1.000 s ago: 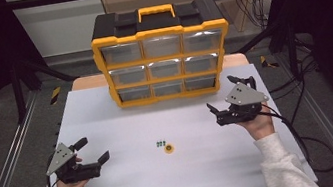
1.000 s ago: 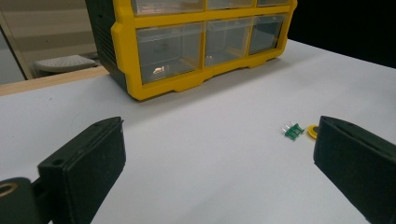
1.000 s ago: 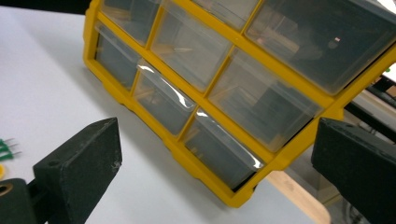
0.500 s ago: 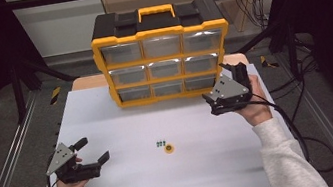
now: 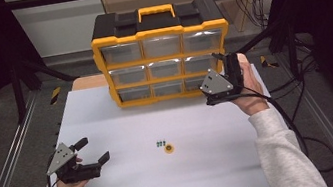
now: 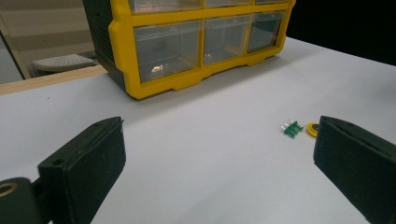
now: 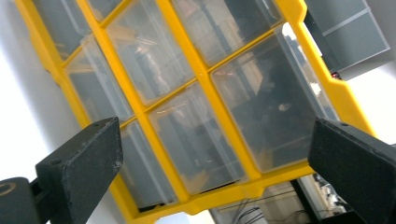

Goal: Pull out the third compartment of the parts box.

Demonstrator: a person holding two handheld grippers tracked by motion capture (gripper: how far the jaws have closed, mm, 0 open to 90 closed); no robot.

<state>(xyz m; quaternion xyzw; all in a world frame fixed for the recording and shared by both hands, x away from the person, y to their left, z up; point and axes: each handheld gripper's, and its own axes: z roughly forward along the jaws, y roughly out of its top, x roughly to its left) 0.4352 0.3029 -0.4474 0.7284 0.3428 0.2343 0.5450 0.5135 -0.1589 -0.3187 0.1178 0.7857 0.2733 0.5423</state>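
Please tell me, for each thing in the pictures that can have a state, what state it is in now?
Organizer box: upright on table, all drawers pushed in.
Right gripper: open, at the box's lower right drawers, holding nothing.
Left gripper: open, empty, low over the table.
Green connector: lying flat beside the yellow ring.

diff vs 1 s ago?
Right gripper moved forward off the table toward the organizer, now beside its lower right drawers, turned on its side, jaws open, holding nothing. Left gripper, green part and yellow ring stayed put.
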